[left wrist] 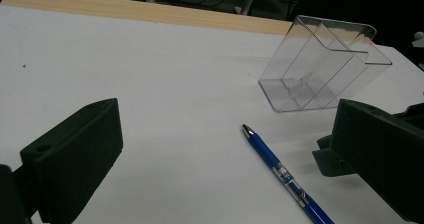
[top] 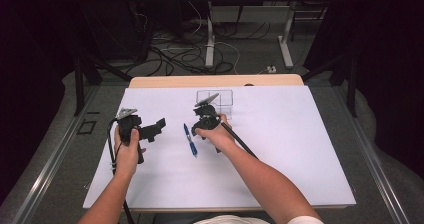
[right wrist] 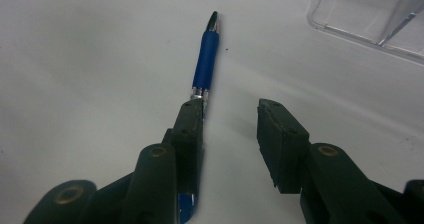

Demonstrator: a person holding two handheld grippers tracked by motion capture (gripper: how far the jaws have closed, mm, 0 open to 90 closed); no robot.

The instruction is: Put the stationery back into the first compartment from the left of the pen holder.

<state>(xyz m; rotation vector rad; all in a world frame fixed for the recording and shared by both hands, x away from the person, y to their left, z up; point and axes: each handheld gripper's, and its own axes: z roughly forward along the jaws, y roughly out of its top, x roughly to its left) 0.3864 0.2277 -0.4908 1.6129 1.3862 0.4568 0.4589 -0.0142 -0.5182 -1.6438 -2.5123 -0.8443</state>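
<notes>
Item: blue pen [top: 190,140], lying flat on the white tabletop [top: 280,149], on the near side of the clear divided holder [top: 218,98] and apart from it, tip toward the holder

Item: clear divided holder, standing at the far middle of the tabletop, compartments empty as far as can be seen

Item: right tongs [right wrist: 230,115], set low just near the holder's front, right over the pen. Jaws partly open, a moderate gap between them. The pen runs along and under the left-hand jaw in the right gripper view, touching or nearly touching it, not yet between the two. Nothing gripped

Item: left tongs [top: 159,125], well to the left of the holder, beyond the pen. Jaws spread wide, holding nothing, touching nothing

Step in hand, by judgement: the approach to pick up the pen, likely for placing in the holder

Next move, by judgement: shift the right tongs sideways so the pen barrel sits between both jaws, then close on it; a misaligned close could roll or push the pen away
</notes>
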